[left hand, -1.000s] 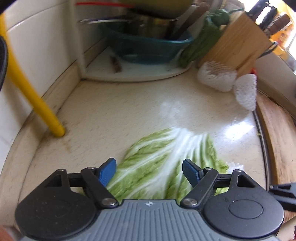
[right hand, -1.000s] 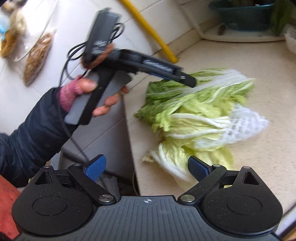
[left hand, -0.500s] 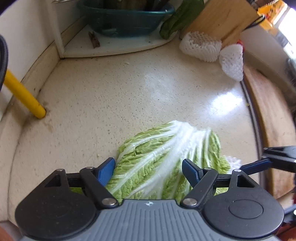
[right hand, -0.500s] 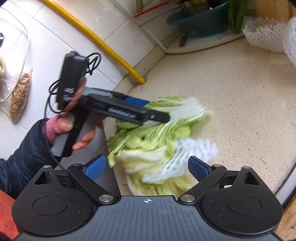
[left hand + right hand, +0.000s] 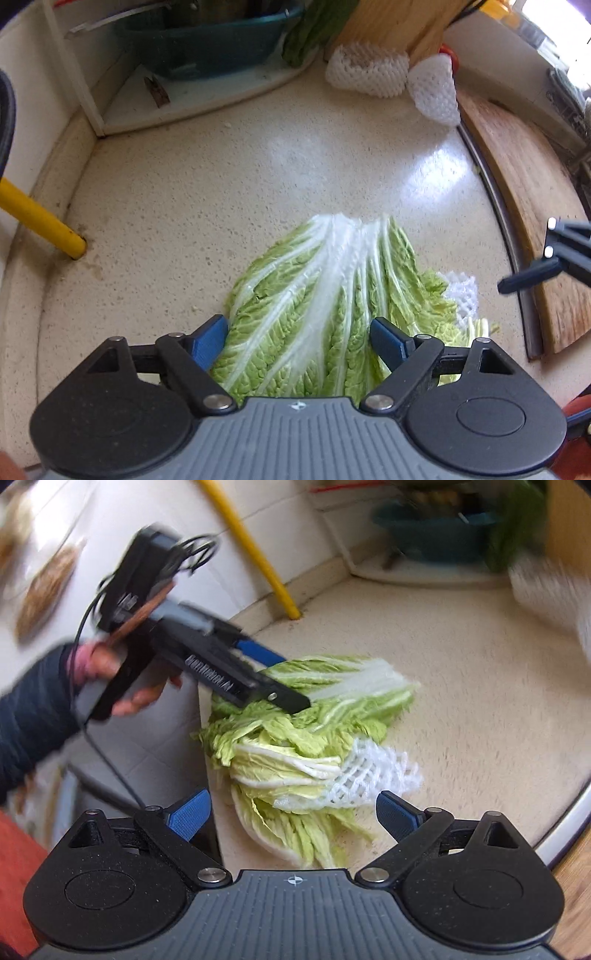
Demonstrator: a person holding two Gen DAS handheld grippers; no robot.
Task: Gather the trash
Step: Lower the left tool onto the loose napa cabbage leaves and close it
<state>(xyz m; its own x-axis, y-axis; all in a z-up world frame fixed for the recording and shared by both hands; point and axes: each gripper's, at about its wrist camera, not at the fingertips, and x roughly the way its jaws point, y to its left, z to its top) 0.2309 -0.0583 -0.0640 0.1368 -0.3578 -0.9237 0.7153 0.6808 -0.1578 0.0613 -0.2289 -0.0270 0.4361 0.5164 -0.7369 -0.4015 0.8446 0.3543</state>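
Note:
A pile of loose cabbage leaves [image 5: 325, 295] lies at the counter's near edge; it also shows in the right wrist view [image 5: 295, 738]. A white foam net [image 5: 365, 775] lies on the pile's right side, its corner showing in the left wrist view [image 5: 461, 295]. My left gripper [image 5: 299, 341] is open, its blue fingers either side of the leaves, just above them. In the right wrist view the left gripper [image 5: 273, 679] hovers over the pile's far side. My right gripper [image 5: 291, 814] is open and empty, just before the pile and net.
Two more white foam nets [image 5: 369, 70] lie at the back by a wooden knife block [image 5: 399, 22]. A teal basin [image 5: 207, 40] sits on a corner shelf. A yellow pipe [image 5: 40, 225] enters the counter at left. A wooden board [image 5: 535, 206] lies at right.
The left gripper has dropped closer over the leaves and stays open. The right gripper has swung and moved in toward the pile, so the net sits between its fingers' line.

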